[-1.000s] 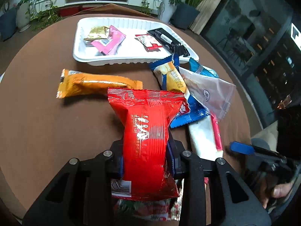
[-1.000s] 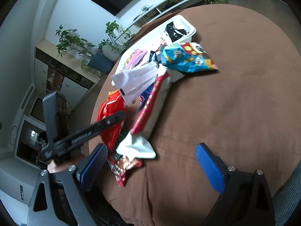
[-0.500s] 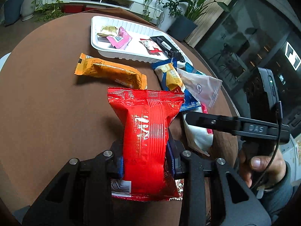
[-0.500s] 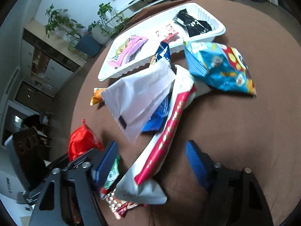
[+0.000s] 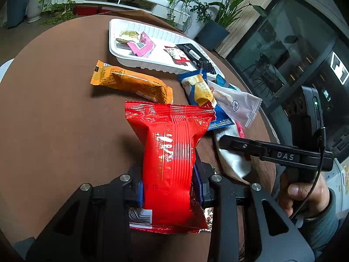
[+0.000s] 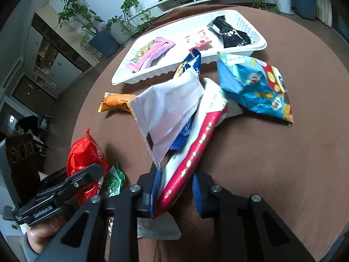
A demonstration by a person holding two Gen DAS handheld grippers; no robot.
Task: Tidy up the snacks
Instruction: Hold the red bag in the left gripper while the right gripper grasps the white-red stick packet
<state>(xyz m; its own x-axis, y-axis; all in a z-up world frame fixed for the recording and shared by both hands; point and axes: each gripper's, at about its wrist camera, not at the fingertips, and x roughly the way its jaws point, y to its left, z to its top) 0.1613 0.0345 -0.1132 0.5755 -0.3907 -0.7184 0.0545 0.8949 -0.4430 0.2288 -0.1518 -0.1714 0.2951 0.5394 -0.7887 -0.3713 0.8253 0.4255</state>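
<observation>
My left gripper point(image 5: 170, 187) is shut on a red snack packet point(image 5: 170, 152) and holds it above the brown round table point(image 5: 54, 120). The packet also shows in the right wrist view point(image 6: 84, 157). My right gripper point(image 6: 175, 187) straddles the near end of a long white and red packet point(image 6: 194, 152) that lies on the table; its blue pads sit close on both sides, with a small gap on the right. A white tray point(image 5: 122, 54) with several small snacks stands at the far side of the table and also shows in the right wrist view point(image 6: 259, 43).
An orange bar point(image 5: 130, 83) lies in front of the tray. A blue and yellow packet point(image 5: 200, 89), a clear white pouch point(image 6: 170, 107) and a blue chip bag point(image 6: 255, 87) lie piled in the middle. A green packet point(image 6: 113, 181) lies near the left gripper.
My right gripper has moved in over the long white and red packet and narrowed its jaws around the near end. My left gripper keeps hold of the red packet and has turned slightly left.
</observation>
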